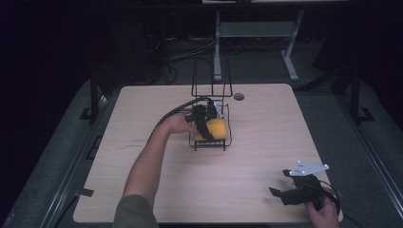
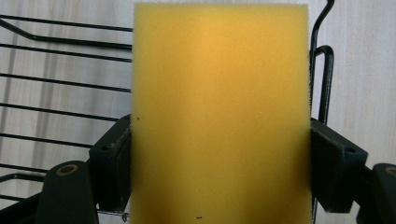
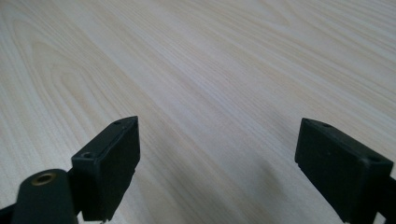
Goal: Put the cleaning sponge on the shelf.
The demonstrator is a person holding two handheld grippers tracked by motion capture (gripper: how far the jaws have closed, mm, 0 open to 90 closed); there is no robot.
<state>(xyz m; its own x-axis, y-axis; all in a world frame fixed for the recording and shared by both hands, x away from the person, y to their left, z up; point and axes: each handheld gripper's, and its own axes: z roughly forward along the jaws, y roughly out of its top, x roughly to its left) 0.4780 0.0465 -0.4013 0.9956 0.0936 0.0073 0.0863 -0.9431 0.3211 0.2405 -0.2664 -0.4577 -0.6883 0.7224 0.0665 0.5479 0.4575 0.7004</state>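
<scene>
A yellow sponge (image 2: 220, 116) stands closest in the left gripper view, its flat face crossing most of the picture, and the left gripper (image 2: 219, 163) has it clamped — one black jaw pressed against each long edge. Behind the sponge run the black bars of a wire rack (image 2: 60, 79) and the pale wood table (image 2: 359, 56).

From the high view the person's left forearm (image 1: 147, 166) reaches forward and slightly to the right from the bottom edge, sleeve at the elbow, the hand (image 1: 177, 123) at the rack's left side. The sponge (image 1: 216, 128) sits inside the wire rack (image 1: 211, 95), near the middle of the table (image 1: 142, 156).

The right hand (image 1: 323, 211) rests low at the table's near right corner, well apart from the rack. The right gripper (image 3: 215, 163) — jaws spread wide, nothing between them — looks along bare wood grain.

No brand, label or writing can be read on the sponge or the grippers.
</scene>
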